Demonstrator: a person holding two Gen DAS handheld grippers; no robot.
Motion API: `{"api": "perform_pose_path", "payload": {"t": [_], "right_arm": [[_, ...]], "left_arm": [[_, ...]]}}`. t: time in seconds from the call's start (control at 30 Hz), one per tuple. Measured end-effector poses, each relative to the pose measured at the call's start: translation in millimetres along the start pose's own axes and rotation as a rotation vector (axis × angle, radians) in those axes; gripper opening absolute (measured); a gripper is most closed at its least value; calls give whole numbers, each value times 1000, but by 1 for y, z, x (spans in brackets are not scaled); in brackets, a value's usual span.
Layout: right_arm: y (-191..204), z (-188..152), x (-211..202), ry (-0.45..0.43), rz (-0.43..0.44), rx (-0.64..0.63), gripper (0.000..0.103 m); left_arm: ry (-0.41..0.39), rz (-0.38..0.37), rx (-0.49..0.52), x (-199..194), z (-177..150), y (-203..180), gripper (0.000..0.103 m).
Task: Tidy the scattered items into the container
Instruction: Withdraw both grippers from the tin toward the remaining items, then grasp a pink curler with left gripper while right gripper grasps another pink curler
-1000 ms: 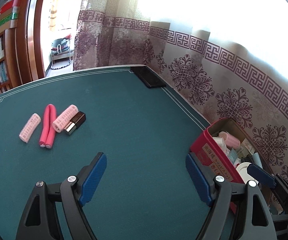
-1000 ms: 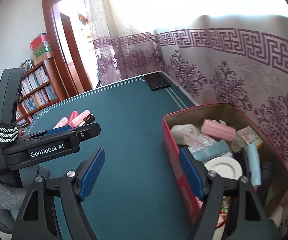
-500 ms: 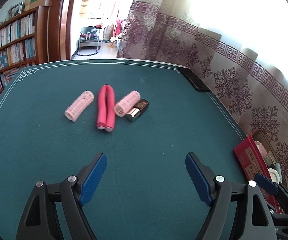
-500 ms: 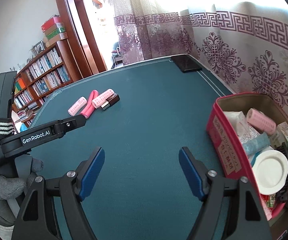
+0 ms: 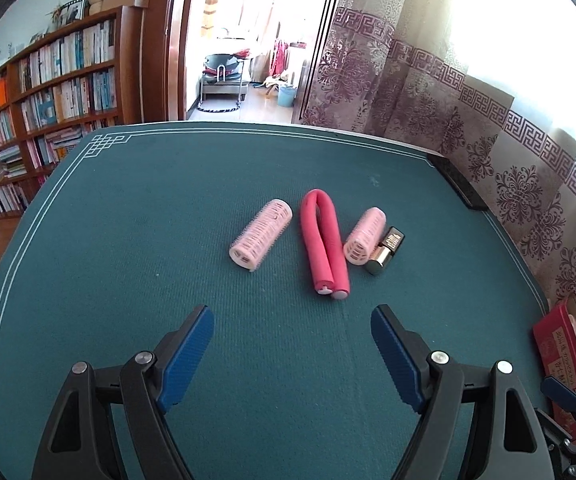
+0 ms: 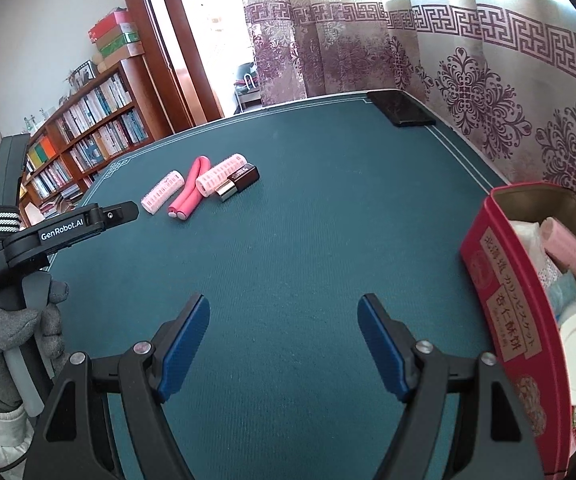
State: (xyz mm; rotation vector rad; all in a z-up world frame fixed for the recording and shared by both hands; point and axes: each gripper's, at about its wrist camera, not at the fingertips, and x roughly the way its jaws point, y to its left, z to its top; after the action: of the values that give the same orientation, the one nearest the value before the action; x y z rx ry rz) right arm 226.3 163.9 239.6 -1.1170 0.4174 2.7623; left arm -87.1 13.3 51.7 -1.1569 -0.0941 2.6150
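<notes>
On the green table lie a pale pink hair roller (image 5: 261, 235), a folded hot-pink foam curler (image 5: 325, 245), a second pale pink roller (image 5: 364, 236) and a dark lipstick tube with a gold end (image 5: 386, 250); the second roller touches the lipstick. They also show in the right wrist view: first roller (image 6: 163, 191), foam curler (image 6: 190, 193), second roller (image 6: 221, 174), lipstick (image 6: 239, 181). My left gripper (image 5: 292, 356) is open and empty, just short of the foam curler. My right gripper (image 6: 283, 344) is open and empty, left of the red tin (image 6: 504, 304), which holds several items.
A black flat device (image 6: 400, 109) lies at the table's far right corner by the patterned curtain (image 6: 488, 92). The red tin shows at the right edge of the left wrist view (image 5: 560, 352). A bookshelf (image 5: 39, 112) and a doorway stand beyond the table.
The left gripper has swung left from the tin toward the rollers and moved closer to them. The right gripper has drawn back left from the tin. Both stay open.
</notes>
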Motion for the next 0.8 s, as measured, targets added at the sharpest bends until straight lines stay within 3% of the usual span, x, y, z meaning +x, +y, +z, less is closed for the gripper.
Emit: {"api": "perform_pose_path", "payload": {"t": [0.33, 0.8], "right_arm": [[11, 7, 24, 43, 32, -23, 80], [25, 28, 55, 55, 33, -47, 80]], "left_arm": [[29, 75, 25, 41, 24, 22, 83], [50, 86, 97, 82, 47, 18, 82]]}}
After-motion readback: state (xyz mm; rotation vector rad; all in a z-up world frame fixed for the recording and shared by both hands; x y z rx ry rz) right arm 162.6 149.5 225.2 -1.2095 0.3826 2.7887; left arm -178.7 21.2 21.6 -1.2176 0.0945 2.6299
